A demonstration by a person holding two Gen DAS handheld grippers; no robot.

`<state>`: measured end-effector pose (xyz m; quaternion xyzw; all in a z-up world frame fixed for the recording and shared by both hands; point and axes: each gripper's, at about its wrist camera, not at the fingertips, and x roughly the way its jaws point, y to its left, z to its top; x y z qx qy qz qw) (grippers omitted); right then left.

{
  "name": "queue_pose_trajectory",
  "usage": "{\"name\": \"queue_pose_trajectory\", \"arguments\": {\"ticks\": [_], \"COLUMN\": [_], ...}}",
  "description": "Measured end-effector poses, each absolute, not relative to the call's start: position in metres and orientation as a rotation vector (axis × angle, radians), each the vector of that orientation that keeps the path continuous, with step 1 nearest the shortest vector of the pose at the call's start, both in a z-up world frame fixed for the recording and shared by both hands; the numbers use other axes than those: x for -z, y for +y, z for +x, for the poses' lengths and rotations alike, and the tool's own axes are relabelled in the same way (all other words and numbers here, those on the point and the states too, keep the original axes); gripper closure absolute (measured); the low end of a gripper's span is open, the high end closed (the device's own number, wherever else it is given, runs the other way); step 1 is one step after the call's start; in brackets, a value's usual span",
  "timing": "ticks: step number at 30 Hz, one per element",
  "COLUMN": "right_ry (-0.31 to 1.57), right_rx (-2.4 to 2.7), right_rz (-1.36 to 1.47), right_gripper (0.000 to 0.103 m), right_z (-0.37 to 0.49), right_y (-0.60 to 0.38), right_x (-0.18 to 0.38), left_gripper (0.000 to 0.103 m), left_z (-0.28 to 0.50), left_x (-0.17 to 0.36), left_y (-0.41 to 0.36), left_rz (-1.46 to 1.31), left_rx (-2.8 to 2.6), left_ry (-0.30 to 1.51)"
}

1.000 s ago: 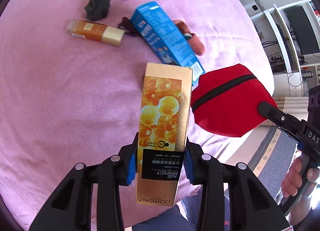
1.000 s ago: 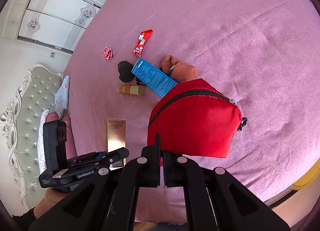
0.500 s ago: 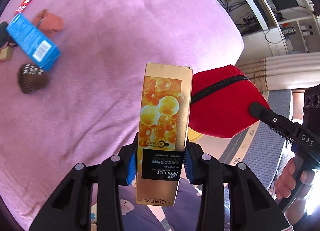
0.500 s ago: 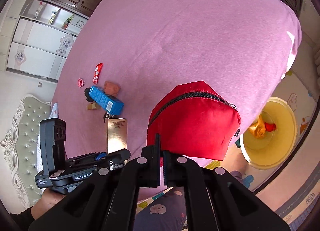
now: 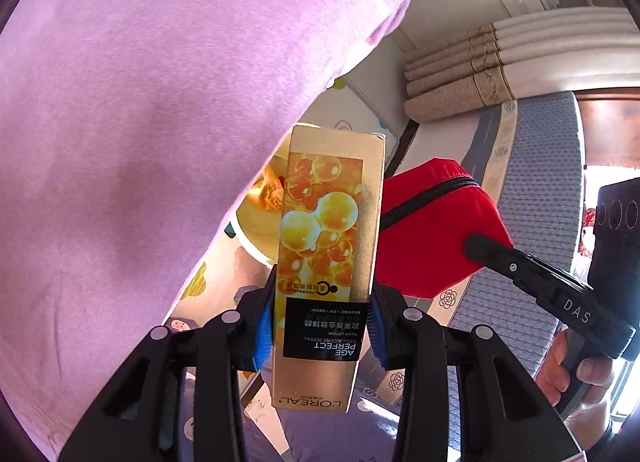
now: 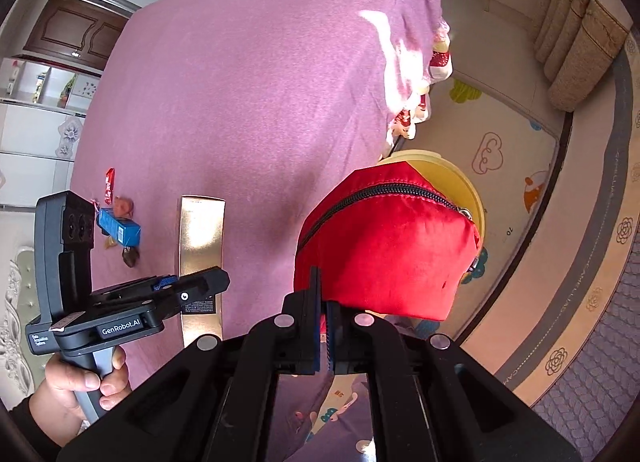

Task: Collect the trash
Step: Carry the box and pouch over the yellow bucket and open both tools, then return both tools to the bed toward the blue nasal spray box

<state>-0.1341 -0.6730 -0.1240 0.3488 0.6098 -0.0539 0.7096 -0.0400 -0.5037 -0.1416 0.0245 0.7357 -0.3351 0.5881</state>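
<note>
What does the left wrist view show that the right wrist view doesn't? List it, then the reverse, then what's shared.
Only the left wrist view: the printed front of the gold box, with the left gripper shut on its sides, and the right hand.

Only the right wrist view: the blue box, red wrapper and other small items left on the bed, the left hand, and the right gripper shut on the red bag.

Both: gold box, red bag, bed, yellow tub.
</note>
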Motion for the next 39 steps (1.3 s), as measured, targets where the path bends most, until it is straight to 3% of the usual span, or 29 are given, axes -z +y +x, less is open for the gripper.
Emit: {"name": "queue_pose_trajectory", "arguments": {"ticks": [7, 16, 18, 19, 20, 22, 39], "right_ry": [1.435, 1.504, 1.513, 1.521, 1.527, 1.527, 1.479], "right_rx": [0.146, 0.127, 0.123, 0.124, 0.127, 0.136, 0.048], "right_rz": [0.801, 0.771, 0.772, 0.777, 0.781, 0.778, 0.714], "right_gripper": [0.101, 0.100, 0.096, 0.093, 0.083, 0.075, 0.075], "right_z": [-0.150, -0.147, -0.144, -0.144, -0.144, -0.142, -0.110], "right_y": [-0.700, -0.712, -0.713, -0.714, -0.716, -0.719, -0.680], "right_x": [0.159, 0.187, 0.189, 0.190, 0.191, 0.190, 0.151], "left_gripper": [0.065, 0.064, 0.063, 0.056, 0.042, 0.033, 0.031], "left_z": [-0.055, -0.058, -0.056, -0.055, -0.054, -0.052, -0.034], "left_x": [0.183, 0.199, 0.199, 0.200, 0.201, 0.198, 0.176], "left_y": [-0.554, -0.564, -0.561, -0.560, -0.560, -0.554, -0.484], "left_rz": [0.172, 0.220, 0.222, 0.232, 0.237, 0.233, 0.105], "left_rx": [0.817, 0.840, 0.843, 0.831, 0.816, 0.792, 0.682], "left_ry": [1.769, 1.782, 1.779, 1.781, 1.778, 1.758, 1.710]}}
